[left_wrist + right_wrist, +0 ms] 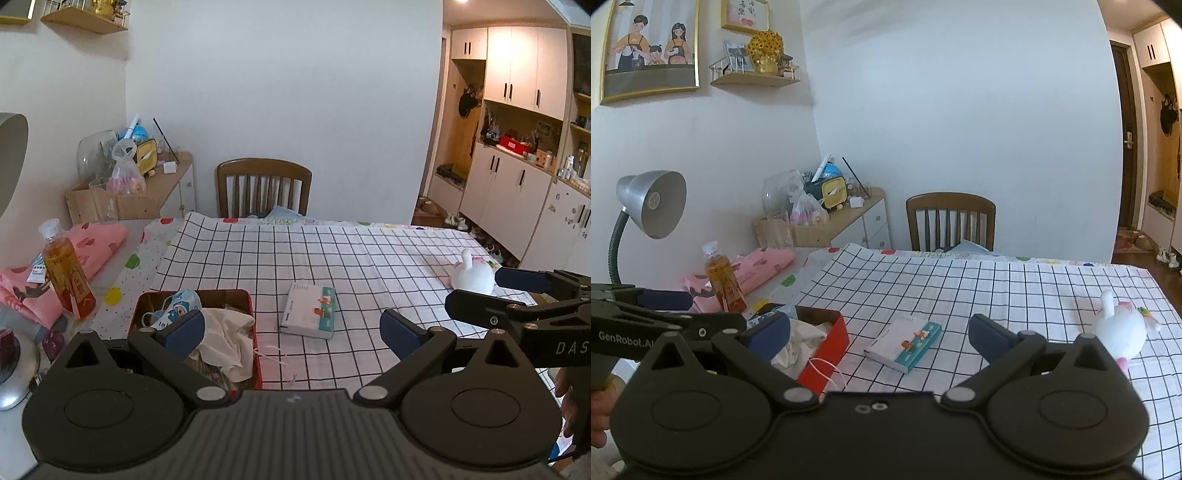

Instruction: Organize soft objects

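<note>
A red tin [255,317] is sitting near the front left of the checked tablecloth [369,251], and it is holding a crumpled white cloth [229,332] and a blue patterned face mask [177,306]. White strings [831,369] are trailing over the tin's near corner onto the cloth. Just to the right of the tin, apart from it, a small tissue pack [310,310] is lying flat on the tablecloth. Well off to the right, near the table's edge, a white plush toy [1119,328] with pink trim is lying on its side.

The left gripper [291,332] is hanging above the front of the table with its blue-padded fingers spread wide apart, holding nothing; its left pad [184,332] is showing in front of the tin's contents. The right gripper [879,336] is likewise gaping wide and empty, its fingers framing the tissue pack. In the left wrist view the right gripper is reaching in from the right, just in front of the plush toy.

On the left of the table, a bottle [64,266] of amber drink is standing upright beside a folded pink cloth [96,243]. A grey desk lamp [650,203] is leaning over that corner. A wooden chair [264,188] is standing at the far side of the table against the white wall.
</note>
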